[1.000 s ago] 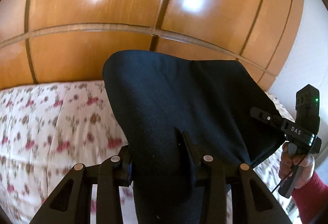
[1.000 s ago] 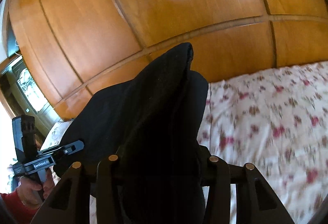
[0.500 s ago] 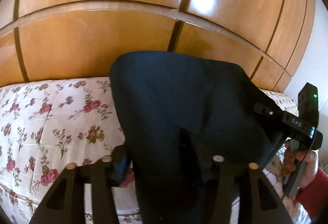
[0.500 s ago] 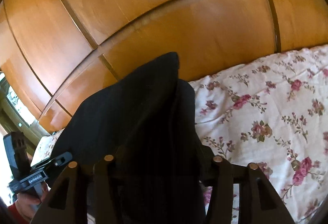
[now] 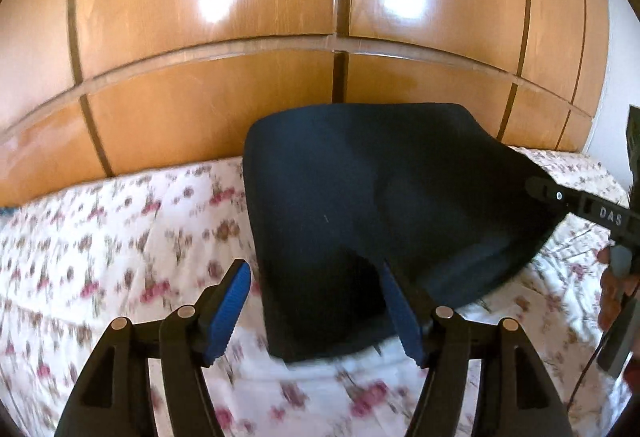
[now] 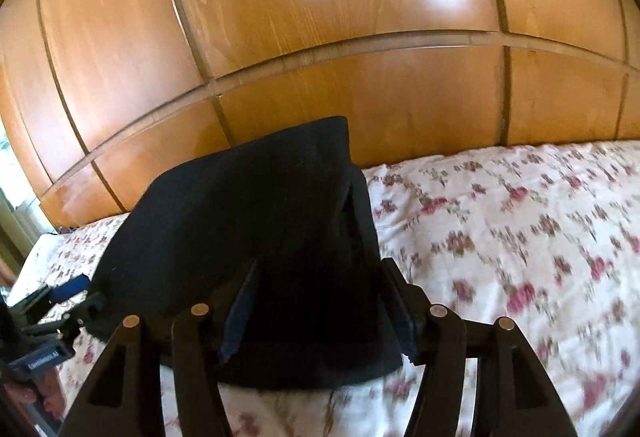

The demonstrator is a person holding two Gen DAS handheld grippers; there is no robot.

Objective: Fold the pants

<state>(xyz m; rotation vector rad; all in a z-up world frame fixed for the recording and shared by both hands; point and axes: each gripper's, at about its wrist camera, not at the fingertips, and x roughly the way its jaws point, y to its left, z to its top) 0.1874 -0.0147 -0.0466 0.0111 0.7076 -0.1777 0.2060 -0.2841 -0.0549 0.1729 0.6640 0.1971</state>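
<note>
Straight ahead of my left gripper (image 5: pixel 316 311) the pants (image 5: pixel 384 205) stretch sideways to my right gripper (image 6: pixel 320 317); both jaws have just been opening, cloth loose between them.

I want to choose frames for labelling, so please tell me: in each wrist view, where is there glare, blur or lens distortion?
Left wrist view: white glare patches on the wooden wardrobe; the floral bedspread is motion-blurred; the dark pants stay fairly sharp. Right wrist view: a small glare spot on the wardrobe, its panel lines bent by the fisheye; the bedspread blurs toward the lower right.
</note>
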